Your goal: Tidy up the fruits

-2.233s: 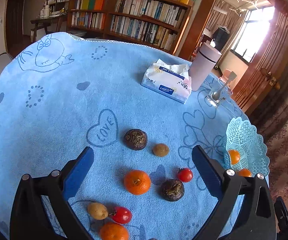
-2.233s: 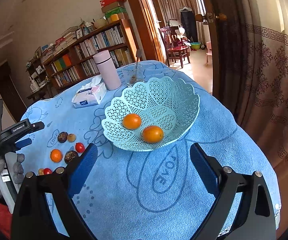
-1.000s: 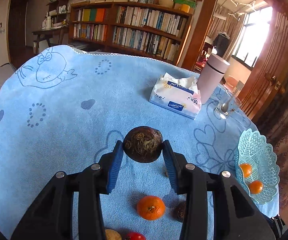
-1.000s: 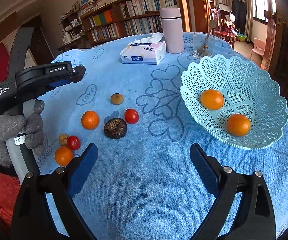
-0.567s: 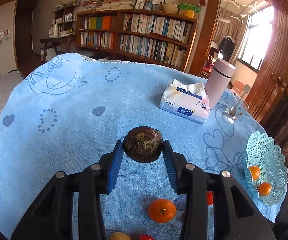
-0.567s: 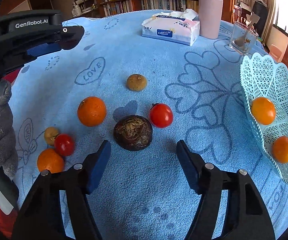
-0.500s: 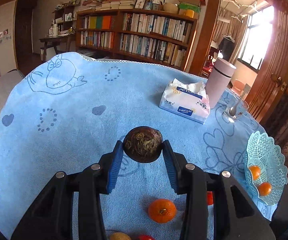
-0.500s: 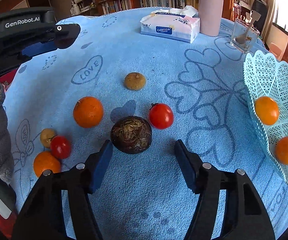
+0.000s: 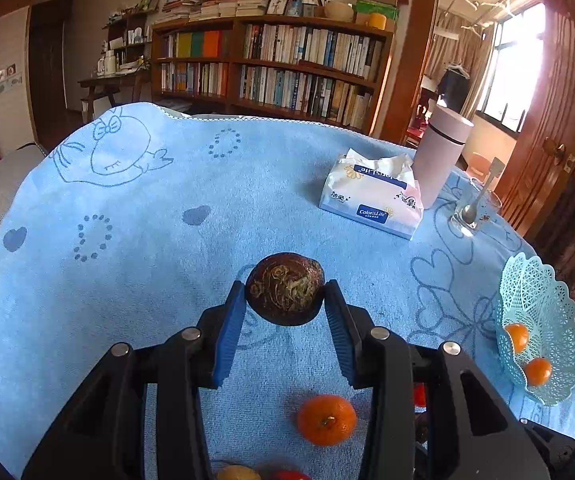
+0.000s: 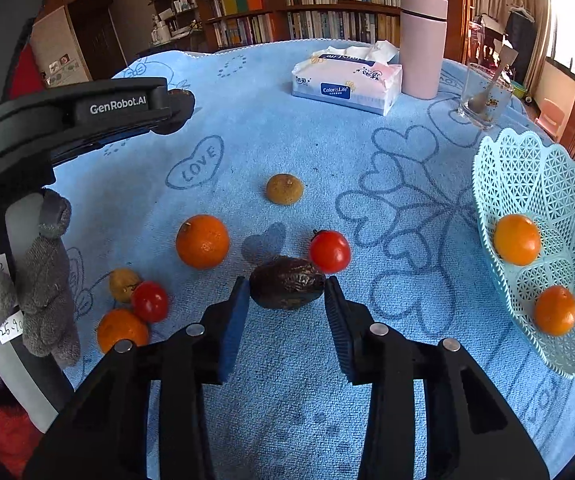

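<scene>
1. Our left gripper [image 9: 285, 300] is clamped on a dark wrinkled fruit [image 9: 284, 294], held above the worktop [image 9: 127, 220].
2. Our right gripper [image 10: 286, 294] has just been closing; its pads now press a second dark fruit [image 10: 287, 283] lying on the blue towel [image 10: 307, 408].
3. Oranges, tomatoes and small brown fruits lie nearby; the lattice basket [image 10: 547, 184] at the right holds two oranges.
4. Bookshelves [image 9: 287, 72] line the far wall.
</scene>
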`<state>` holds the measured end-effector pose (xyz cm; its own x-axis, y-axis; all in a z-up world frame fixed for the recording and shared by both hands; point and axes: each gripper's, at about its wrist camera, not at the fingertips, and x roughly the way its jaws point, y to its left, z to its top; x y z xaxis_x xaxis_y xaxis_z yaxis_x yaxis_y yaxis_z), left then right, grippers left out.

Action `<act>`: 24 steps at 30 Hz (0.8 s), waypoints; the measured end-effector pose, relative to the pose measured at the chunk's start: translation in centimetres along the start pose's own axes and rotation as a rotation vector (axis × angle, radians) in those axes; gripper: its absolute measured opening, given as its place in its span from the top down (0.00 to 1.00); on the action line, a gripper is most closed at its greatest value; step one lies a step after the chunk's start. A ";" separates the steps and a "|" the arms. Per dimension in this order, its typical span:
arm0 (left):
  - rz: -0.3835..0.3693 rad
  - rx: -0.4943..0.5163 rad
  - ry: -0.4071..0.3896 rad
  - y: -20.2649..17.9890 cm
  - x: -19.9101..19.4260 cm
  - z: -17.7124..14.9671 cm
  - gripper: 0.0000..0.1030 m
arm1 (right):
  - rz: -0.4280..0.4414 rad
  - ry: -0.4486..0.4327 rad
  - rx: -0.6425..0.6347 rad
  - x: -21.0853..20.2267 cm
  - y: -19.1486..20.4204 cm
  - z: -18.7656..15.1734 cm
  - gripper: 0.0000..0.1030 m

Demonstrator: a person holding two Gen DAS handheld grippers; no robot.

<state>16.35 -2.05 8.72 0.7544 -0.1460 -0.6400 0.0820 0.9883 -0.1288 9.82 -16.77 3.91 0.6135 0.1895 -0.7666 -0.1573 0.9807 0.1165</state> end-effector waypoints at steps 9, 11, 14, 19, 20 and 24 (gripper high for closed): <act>-0.006 0.005 0.000 -0.2 -0.1 -0.1 0.60 | -0.030 -0.070 0.086 -3.3 -3.3 0.3 0.64; -0.007 0.002 -0.003 -0.2 -0.3 -0.1 0.60 | -0.011 -0.045 0.103 -2.7 -3.4 0.0 0.60; -0.010 0.002 -0.016 -0.1 -0.6 0.0 0.60 | 0.013 -0.019 0.087 -1.6 -2.4 -0.3 0.44; -0.015 -0.004 -0.034 0.1 -1.2 0.2 0.60 | 0.004 0.013 0.051 0.9 -0.8 -0.3 0.36; -0.015 -0.005 -0.034 0.1 -1.2 0.2 0.60 | -0.001 0.020 0.046 1.5 -0.6 -0.3 0.36; -0.017 -0.014 -0.030 0.5 -1.0 0.2 0.60 | -0.024 0.053 0.030 3.5 -0.2 -0.3 0.51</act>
<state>15.76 -1.37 9.50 0.7723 -0.1607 -0.6146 0.0857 0.9850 -0.1499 11.79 -16.27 0.98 0.5746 0.1641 -0.8018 -0.1197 0.9860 0.1161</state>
